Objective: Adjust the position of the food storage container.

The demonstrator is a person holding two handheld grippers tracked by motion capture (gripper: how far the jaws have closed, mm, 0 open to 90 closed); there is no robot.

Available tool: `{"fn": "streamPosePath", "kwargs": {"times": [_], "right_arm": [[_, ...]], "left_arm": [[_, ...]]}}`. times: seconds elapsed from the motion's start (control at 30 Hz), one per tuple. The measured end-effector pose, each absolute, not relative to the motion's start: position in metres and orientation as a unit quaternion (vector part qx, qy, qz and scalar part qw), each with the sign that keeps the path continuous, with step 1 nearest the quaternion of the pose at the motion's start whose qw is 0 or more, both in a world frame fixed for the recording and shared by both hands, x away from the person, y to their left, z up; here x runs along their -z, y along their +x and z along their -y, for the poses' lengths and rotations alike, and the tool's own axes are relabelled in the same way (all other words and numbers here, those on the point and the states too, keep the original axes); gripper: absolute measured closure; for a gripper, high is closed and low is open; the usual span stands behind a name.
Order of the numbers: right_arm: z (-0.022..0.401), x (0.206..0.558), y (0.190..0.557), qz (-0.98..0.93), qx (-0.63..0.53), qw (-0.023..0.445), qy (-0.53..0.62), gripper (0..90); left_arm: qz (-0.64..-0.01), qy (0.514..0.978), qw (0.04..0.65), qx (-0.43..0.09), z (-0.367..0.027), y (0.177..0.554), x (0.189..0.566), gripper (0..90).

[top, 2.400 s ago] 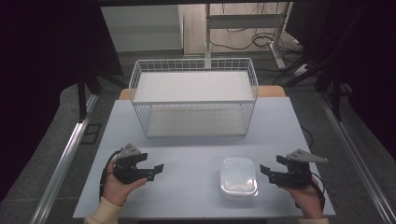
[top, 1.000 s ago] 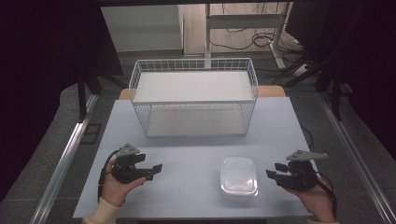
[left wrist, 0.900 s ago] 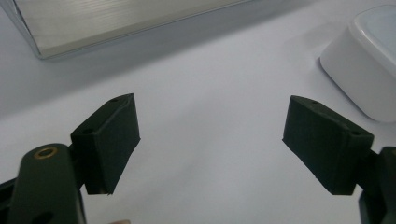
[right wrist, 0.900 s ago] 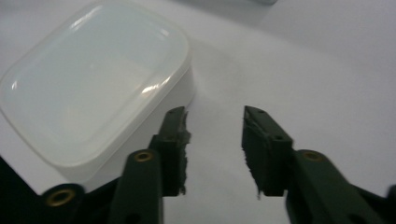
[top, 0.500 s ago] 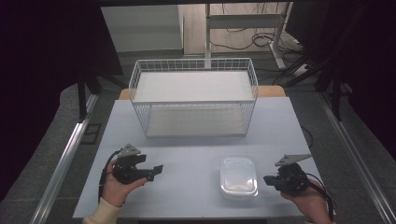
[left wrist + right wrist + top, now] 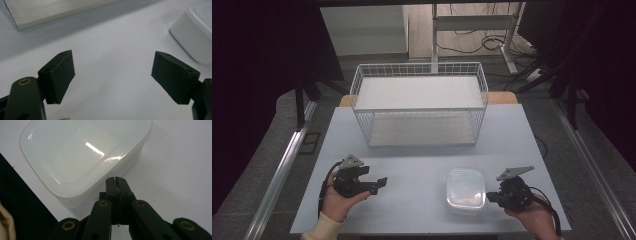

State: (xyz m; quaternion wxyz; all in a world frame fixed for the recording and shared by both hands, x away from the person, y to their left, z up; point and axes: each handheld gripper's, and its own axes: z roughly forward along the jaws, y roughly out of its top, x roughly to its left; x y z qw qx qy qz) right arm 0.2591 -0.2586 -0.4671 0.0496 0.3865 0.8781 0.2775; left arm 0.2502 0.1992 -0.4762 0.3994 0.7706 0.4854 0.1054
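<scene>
Wire basket [image 6: 419,102] is sitting at the table's [image 6: 412,165] far side; lidded container [image 6: 466,189] is lying near the front edge, between left gripper [image 6: 379,184] and right gripper [image 6: 490,197].

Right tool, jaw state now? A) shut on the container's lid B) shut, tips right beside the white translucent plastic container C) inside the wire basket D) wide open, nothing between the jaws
B: in the right gripper view the right tool has its two black jaws pressed together with nothing between them, tips just beside the wall of the white translucent plastic lidded container, which sits on the pale table.
</scene>
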Motion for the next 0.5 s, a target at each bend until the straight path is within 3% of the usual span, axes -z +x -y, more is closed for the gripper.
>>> {"fn": "streamPosePath", "kwargs": {"times": [0.5], "right_arm": [[0.241, 0.469, 0.26, -0.874, -0.294, 0.035, 0.385, 89.3]], "left_arm": [[-0.486, 0.77, 0.399, -0.105, -0.2, 0.251, 0.476, 18.4]]}}
